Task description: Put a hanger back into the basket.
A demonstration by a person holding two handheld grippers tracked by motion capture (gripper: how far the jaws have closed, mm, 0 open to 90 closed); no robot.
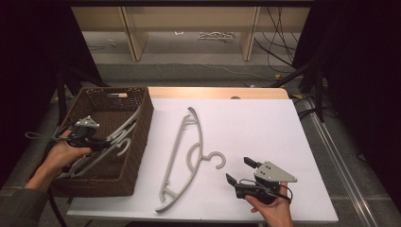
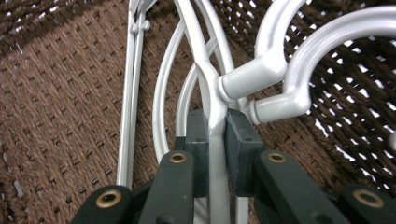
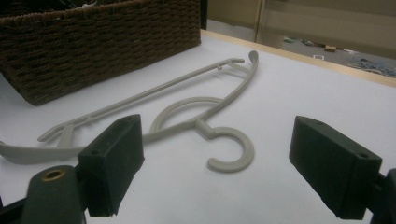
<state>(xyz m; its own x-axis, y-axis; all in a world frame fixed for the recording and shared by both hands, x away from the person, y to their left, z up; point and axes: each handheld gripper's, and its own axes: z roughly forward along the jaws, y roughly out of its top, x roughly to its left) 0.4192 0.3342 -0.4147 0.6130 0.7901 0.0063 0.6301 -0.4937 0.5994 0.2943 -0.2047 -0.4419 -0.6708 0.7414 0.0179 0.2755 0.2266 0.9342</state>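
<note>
A brown wicker basket (image 1: 142,124) stands at the table's left and holds several pale grey hangers (image 1: 124,133). My left gripper (image 1: 101,143) reaches into it, shut on the neck of one basket hanger (image 2: 215,100), just below its hook. A second hook (image 2: 327,42) lies right beside it. Another grey hanger (image 1: 187,153) lies flat on the white table, hook toward the right. My right gripper (image 1: 239,171) rests near the front edge, a little right of that hook, open with nothing between its fingers. The table hanger (image 3: 187,109) lies ahead of its jaws.
The white sheet (image 1: 265,127) covers the table, with bare room at the right and back. The basket wall (image 3: 107,42) rises at the left in the right gripper view. Beyond the far table edge are wooden shelf legs (image 1: 135,33) and cables (image 1: 279,52) on the floor.
</note>
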